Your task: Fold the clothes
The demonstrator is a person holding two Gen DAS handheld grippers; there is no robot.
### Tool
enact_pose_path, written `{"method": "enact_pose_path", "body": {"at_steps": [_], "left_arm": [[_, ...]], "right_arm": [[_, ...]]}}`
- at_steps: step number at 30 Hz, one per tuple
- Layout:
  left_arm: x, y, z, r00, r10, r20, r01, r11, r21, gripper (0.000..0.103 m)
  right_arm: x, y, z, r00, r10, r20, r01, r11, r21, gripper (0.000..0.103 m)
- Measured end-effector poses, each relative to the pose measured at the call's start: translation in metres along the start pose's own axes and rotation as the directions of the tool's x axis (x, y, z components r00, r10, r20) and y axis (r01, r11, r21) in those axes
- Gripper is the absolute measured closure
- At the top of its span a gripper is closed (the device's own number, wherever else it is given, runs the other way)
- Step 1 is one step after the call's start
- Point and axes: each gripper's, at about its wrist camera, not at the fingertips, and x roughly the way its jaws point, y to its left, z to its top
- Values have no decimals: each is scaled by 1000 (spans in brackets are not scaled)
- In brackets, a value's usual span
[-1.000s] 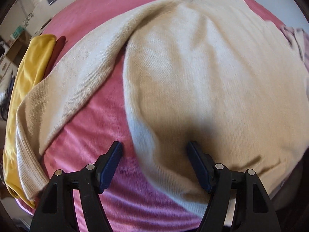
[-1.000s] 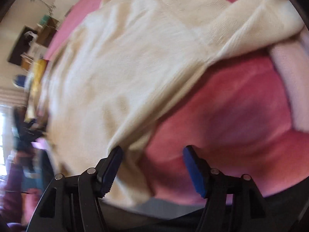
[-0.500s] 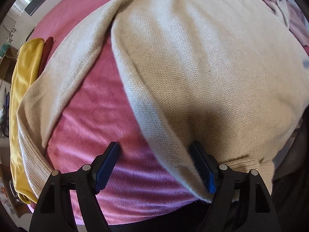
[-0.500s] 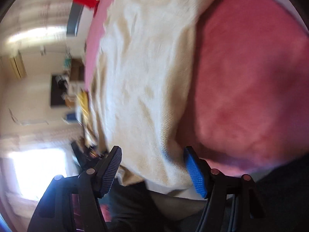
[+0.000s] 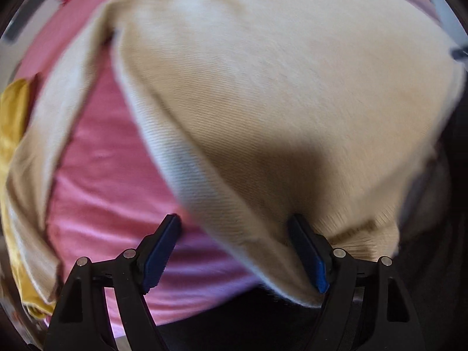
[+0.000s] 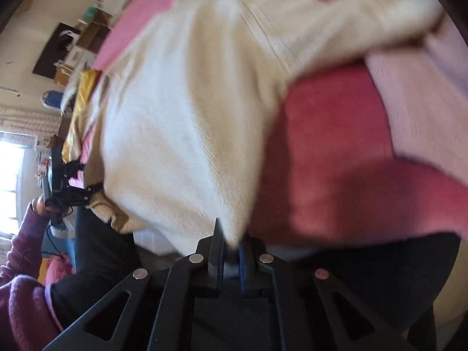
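Left gripper [image 5: 234, 251]: black plastic linkage arms, silver round screw heads, blue ridged pads [image 5: 160, 251].
Right gripper [image 6: 229, 256]: same black frame, silver screws, blue pads.
Sleeve [image 6: 20, 260]: maroon knit, beside the left gripper [image 6: 65, 187].
Trousers [image 6: 99, 251]: dark.

sweater [image 5: 278, 93]: cream ribbed knit, matt | blanket [image 5: 111, 193]: pink plush, soft sheen

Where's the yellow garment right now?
In the left wrist view the yellow garment lies at the far left edge of the pink bedspread, just beyond the cream knit sweater's outstretched sleeve. The right wrist view shows it left of that sweater.
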Motion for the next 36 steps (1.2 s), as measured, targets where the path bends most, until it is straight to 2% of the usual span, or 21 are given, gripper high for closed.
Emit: {"method": "enact_pose_path", "body": {"at_steps": [1, 2, 3, 4, 5, 6, 7, 9, 10, 12, 14, 15, 17, 20, 23, 26, 28, 31, 33, 34, 36], "left_arm": [[-1, -8, 1, 1000, -9, -20, 10, 999, 49, 24], [-9, -7, 6, 1000, -23, -6, 23, 998, 62, 24], [-21, -1, 13, 998, -45, 31, 44, 998, 45, 24], [-33, 5, 20, 995, -67, 69, 65, 997, 29, 24], [-45, 11, 28, 990, -88, 107, 87, 996, 14, 24], [-59, 23, 39, 982, -98, 160, 102, 995, -21, 24], [-75, 39, 55, 971, -85, 222, 103, 992, -69, 24], [-98, 71, 96, 946, 23, 323, 28, 988, -152, 24], [-105, 85, 120, 930, 97, 355, -33, 983, -181, 24], [-116, 108, 161, 886, 223, 407, -135, 963, -232, 24], [-110, 142, 184, 854, 281, 439, -190, 952, -241, 24], [-105, 153, 190, 847, 303, 438, -213, 947, -241, 24], [-87, 166, 202, 855, 321, 408, -241, 941, -237, 24], [-50, 183, 274, 878, 298, 374, -221, 946, -237, 24], [-28, 188, 321, 905, 185, 382, -94, 965, -246, 24], [2, 186, 368, 932, 68, 356, 25, 968, -249, 24], [13, 184, 391, 936, 33, 352, 55, 970, -237, 24], [27, 173, 416, 937, 29, 349, 41, 981, -190, 23], [32, 166, 424, 931, 38, 362, 23, 986, -163, 22], [33, 166, 425, 929, 37, 369, 24, 987, -159, 21], [33, 168, 423, 926, 24, 378, 43, 985, -166, 20]], "right_arm": [[3, -4, 2, 998, -47, -47, 46, 999, -21, 84], [7, -8, 5, 991, -94, -92, 91, 995, -44, 78], [10, -11, 7, 980, -143, -136, 134, 988, -70, 78], [-5, -8, 15, 981, -179, -81, 168, 979, -119, 78], [-22, -2, 26, 988, -156, -16, 152, 980, -128, 78], [-42, 0, 42, 993, -95, 63, 102, 988, -117, 78], [-64, 2, 65, 988, -20, 154, 36, 994, -99, 76], [-92, 7, 117, 955, 66, 288, -43, 995, -87, 69], [-98, 10, 140, 946, 59, 318, -34, 996, -84, 66], [-101, 14, 194, 940, 8, 340, 16, 998, -66, 65], [-90, 22, 250, 934, -26, 356, 45, 998, -45, 65], [-81, 23, 276, 932, -37, 360, 49, 999, -22, 65], [-57, 26, 323, 933, -30, 360, 32, 999, 1, 65], [-20, 30, 372, 935, 5, 353, -14, 1000, 21, 65], [7, 23, 404, 942, 8, 335, -29, 998, 60, 65], [25, 11, 425, 949, 44, 314, -81, 991, 105, 65], [30, 2, 434, 943, 83, 323, -126, 985, 114, 65], [30, -6, 432, 918, 193, 346, -240, 966, 96, 63], [36, -12, 431, 900, 275, 337, -317, 946, 75, 63], [40, -16, 430, 900, 287, 328, -327, 942, 72, 65], [39, -22, 426, 884, 313, 348, -358, 931, 73, 66]]}}
